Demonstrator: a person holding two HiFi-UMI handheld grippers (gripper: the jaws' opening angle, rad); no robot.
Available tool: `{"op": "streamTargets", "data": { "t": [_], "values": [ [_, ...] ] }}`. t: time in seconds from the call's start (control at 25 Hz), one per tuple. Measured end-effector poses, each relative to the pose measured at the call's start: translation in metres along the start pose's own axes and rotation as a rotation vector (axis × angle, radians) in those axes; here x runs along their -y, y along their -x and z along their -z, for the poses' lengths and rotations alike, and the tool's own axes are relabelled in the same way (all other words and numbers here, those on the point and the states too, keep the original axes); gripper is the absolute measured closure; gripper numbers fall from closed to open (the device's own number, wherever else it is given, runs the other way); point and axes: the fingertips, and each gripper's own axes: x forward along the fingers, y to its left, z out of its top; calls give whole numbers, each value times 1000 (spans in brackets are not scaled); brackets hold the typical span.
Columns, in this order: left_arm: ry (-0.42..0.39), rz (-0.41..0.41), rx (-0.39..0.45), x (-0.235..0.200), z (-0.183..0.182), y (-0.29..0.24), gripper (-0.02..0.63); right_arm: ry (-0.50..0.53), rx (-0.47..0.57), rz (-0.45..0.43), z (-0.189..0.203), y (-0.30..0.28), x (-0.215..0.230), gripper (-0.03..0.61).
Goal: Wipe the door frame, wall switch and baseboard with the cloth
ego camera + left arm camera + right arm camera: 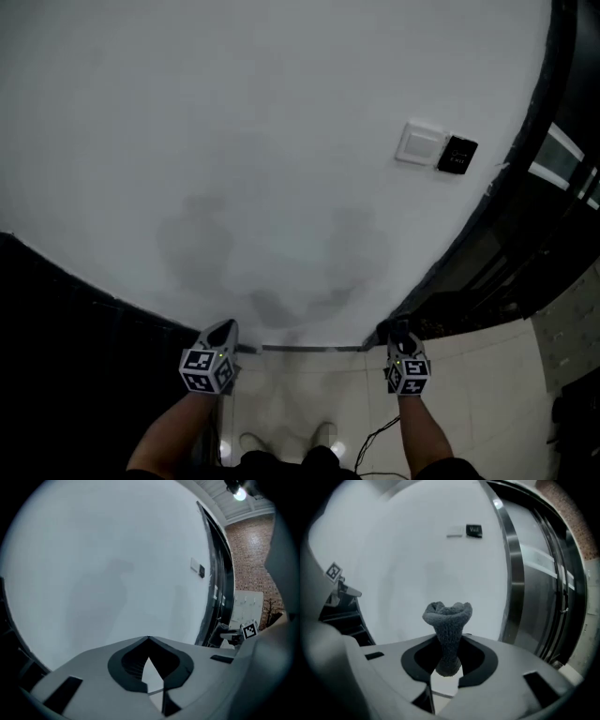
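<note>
A white wall switch (421,143) sits on the white wall beside a black panel (457,155). The dark door frame (487,220) curves down the right side. A thin grey baseboard (309,348) runs along the foot of the wall between my grippers. My right gripper (397,330) is shut on a dark grey cloth (448,616), which sticks up between its jaws as a bunched tuft, clear of the wall. My left gripper (223,328) is shut with its tips touching and nothing between them, and points at the bare wall (108,573).
A black panel (56,319) borders the wall at the lower left. The metal door frame (513,569) and glass door (543,573) stand to the right of the switch (454,532). A cable (375,436) lies on the pale tiled floor near the person's shoes (323,435).
</note>
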Motion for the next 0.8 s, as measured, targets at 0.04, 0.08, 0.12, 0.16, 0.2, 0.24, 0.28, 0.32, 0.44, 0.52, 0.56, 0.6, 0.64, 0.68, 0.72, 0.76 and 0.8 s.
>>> {"op": "streamTargets", "data": {
  "t": [0.04, 0.08, 0.12, 0.16, 0.2, 0.24, 0.28, 0.32, 0.44, 0.52, 0.56, 0.6, 0.64, 0.68, 0.72, 0.76, 0.8],
  "values": [
    [-26, 25, 10, 16, -19, 10, 623, -7, 44, -7, -31, 17, -8, 488],
    [-51, 46, 23, 30, -33, 15, 623, -12, 85, -14, -55, 28, -13, 488],
    [-67, 57, 41, 39, -45, 18, 623, -17, 125, -23, -75, 34, -17, 488],
    [-73, 56, 63, 46, -56, 20, 623, -22, 166, -34, -92, 39, -21, 488],
    [-74, 49, 89, 51, -67, 24, 623, -26, 206, -47, -108, 46, -25, 488],
    [-72, 39, 117, 57, -79, 30, 623, -29, 246, -63, -122, 54, -29, 488],
    [-68, 29, 146, 63, -90, 38, 623, -32, 287, -80, -134, 65, -32, 488],
    [-59, 15, 182, 69, -103, 47, 623, -37, 330, -99, -145, 78, -34, 488],
    [12, -45, 321, 84, -135, 81, 623, -23, 426, -158, -164, 121, -40, 488],
    [6, -31, 362, 104, -139, 103, 623, -12, 448, -192, -162, 144, -41, 488],
    [-37, -11, 356, 118, -137, 111, 623, -11, 454, -208, -158, 152, -41, 489],
    [-87, 7, 344, 132, -133, 118, 623, -12, 458, -223, -154, 159, -40, 489],
    [-125, 22, 338, 143, -131, 125, 623, -15, 463, -237, -151, 164, -39, 489],
    [-140, 32, 345, 151, -132, 131, 623, -24, 467, -248, -149, 169, -37, 489],
    [-139, 36, 362, 157, -135, 137, 623, -39, 471, -253, -148, 172, -34, 489],
    [-132, 35, 383, 161, -139, 143, 623, -59, 474, -255, -147, 175, -31, 489],
    [-130, 38, 397, 165, -140, 149, 623, -79, 476, -255, -146, 178, -28, 489]
  ]
}}
